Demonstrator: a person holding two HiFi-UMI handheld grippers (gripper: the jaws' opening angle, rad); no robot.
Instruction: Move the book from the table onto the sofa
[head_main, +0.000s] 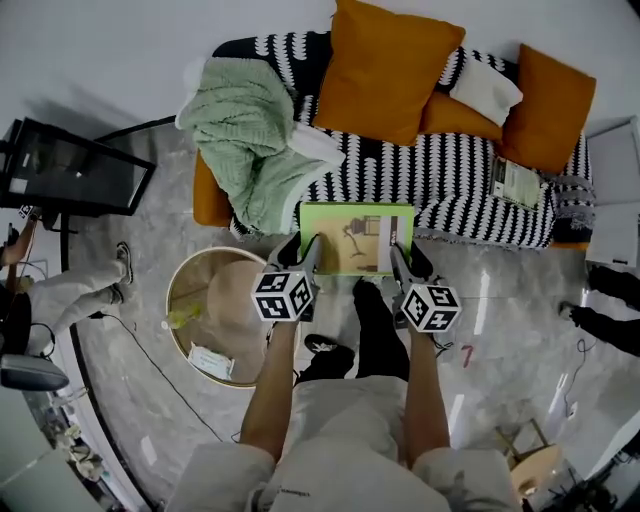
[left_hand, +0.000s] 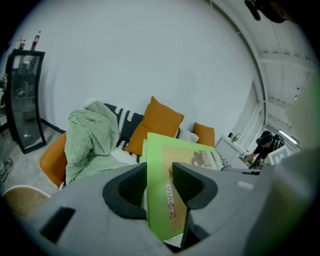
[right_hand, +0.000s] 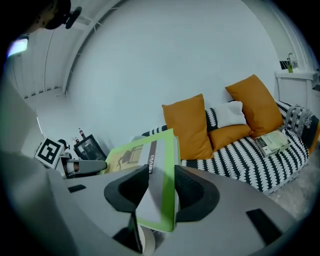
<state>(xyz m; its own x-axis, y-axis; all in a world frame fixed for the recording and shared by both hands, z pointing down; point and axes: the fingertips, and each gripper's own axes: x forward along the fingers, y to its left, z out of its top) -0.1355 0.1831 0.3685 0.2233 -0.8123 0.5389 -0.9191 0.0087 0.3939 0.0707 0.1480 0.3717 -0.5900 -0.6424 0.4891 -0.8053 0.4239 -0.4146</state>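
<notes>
Sofa (head_main: 460, 180) with orange cushions (head_main: 385, 65) stands far; the book (head_main: 350, 232) hangs level at its near edge. Left gripper (head_main: 303, 252) clamps the book's left edge, and right gripper (head_main: 402, 256) clamps its right edge.

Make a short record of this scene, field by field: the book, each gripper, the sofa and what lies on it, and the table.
book: green cover, held level in the air at the sofa's front edge, not yet set down
left gripper: shut on the book's left edge
right gripper: shut on the book's right edge
sofa: black-and-white patterned cover
on sofa: green blanket at its left end, orange cushions along the back
round table: to the person's left, book no longer on it
</notes>
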